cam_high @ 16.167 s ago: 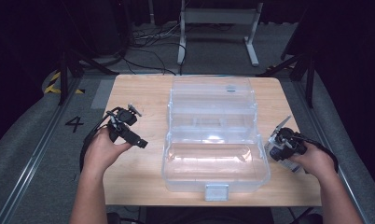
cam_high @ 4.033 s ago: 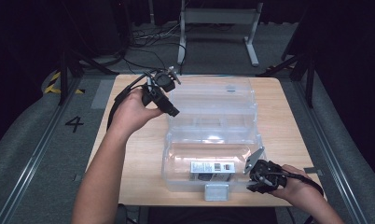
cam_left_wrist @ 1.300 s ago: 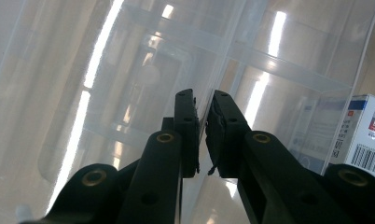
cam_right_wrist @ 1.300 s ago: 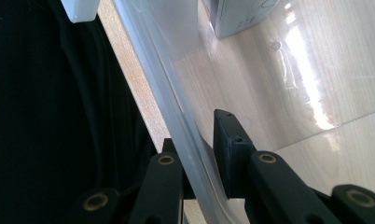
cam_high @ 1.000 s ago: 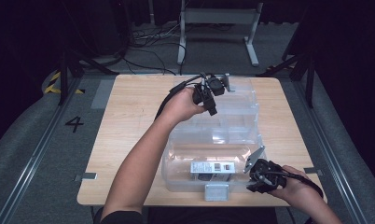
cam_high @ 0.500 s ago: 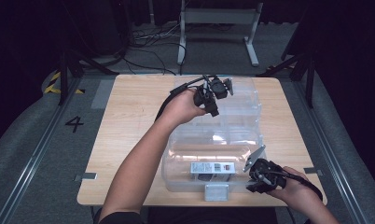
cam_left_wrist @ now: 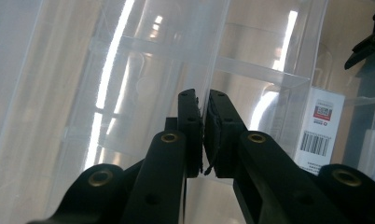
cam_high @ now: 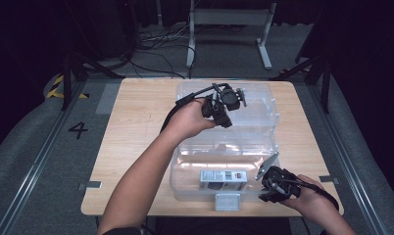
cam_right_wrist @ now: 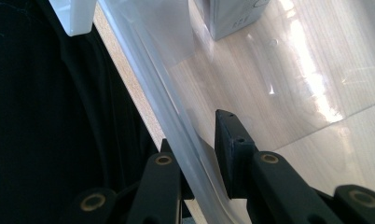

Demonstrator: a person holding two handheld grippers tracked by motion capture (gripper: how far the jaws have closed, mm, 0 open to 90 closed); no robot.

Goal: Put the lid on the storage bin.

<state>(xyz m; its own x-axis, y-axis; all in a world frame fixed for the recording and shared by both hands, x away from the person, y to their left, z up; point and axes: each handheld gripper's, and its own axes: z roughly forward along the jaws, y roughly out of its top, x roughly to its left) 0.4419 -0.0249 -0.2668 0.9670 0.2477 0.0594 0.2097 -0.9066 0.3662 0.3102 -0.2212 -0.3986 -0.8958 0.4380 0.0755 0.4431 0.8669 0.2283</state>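
Clear plastic storage box, hinged, is set open on the wooden table, its base toward the person's edge and its lid laid back toward the far edge. A white latch is seen at the middle of the front wall. A small boxed item with a barcode label is lodged in the base, near the front. The left gripper is held over the lid's near-left part; in the left gripper view its pads are pressed almost together on a thin clear wall of the lid, so the lid is pinched by its edge. The right gripper is placed at the base's front right corner; in the right gripper view its fingers are seen astride the clear front rim, one on each side, and the rim is judged to be clamped to steady the base. Step in hand, as judged: closing of the box, with the lid gripped and about to be swung over the hinge. Next move required: the lid is to be carried in an arc toward the person and lowered squarely onto the base, the pinch being kept firm on slippery plastic, and the right gripper is to be cleared from the rim before the lid is seated and the latch pressed.
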